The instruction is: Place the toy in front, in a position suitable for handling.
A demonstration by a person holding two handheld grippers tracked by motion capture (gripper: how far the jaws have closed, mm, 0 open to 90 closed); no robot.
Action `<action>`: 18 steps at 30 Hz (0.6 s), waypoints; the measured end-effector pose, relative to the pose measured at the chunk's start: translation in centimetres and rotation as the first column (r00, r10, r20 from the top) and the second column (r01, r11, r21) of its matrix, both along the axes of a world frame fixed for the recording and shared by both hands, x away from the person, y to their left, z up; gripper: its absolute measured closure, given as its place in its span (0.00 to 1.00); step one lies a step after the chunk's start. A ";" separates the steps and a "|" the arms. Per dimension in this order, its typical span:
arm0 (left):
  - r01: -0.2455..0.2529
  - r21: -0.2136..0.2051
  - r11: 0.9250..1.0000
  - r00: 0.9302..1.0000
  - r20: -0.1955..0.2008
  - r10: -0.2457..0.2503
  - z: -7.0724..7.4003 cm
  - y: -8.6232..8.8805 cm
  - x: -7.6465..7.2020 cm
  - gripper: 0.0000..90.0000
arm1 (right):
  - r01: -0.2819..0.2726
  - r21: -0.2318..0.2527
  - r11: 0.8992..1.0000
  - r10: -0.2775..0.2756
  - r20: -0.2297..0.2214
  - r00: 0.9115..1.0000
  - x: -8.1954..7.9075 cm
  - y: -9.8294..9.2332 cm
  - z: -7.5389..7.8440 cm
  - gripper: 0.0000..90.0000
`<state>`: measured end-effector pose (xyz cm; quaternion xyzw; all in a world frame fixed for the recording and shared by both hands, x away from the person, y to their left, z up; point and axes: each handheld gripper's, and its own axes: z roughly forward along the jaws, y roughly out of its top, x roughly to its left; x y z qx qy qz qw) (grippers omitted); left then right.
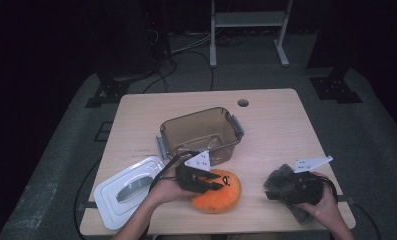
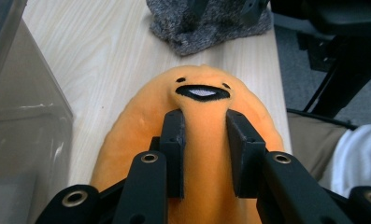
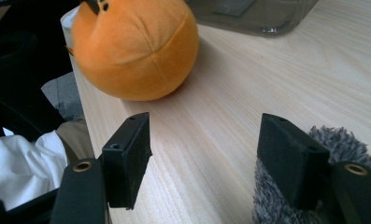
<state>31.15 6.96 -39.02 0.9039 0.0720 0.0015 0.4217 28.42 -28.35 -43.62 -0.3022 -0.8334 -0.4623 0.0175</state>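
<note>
We see the fuzzy grey cloth [image 3: 286,205] cut off by the right gripper view's bottom edge, one black jaw hiding part of it.

Looks like a lab or recording studio. A lone light wood table [image 1: 281,125] sits on grey carpet [image 1: 366,130], with dark surroundings. Black stand bases [image 1: 336,87] flank the table, cables [image 1: 186,50] trail across the floor, and a white metal frame [image 1: 248,30] stands behind.
</note>
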 end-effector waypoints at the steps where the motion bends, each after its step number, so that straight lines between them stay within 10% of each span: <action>1: 0.005 0.007 1.000 1.000 0.008 -0.005 0.2 0.1 -0.1 0.79 | 0.001 -0.002 1.000 -0.001 -0.001 1.000 0.0 0.0 0.0 0.37; 18: -0.001 -0.057 0.998 0.996 0.093 0.006 7.1 2.1 -0.7 0.79 | -0.001 -0.007 1.000 0.001 -0.005 1.000 0.1 0.1 -0.2 0.37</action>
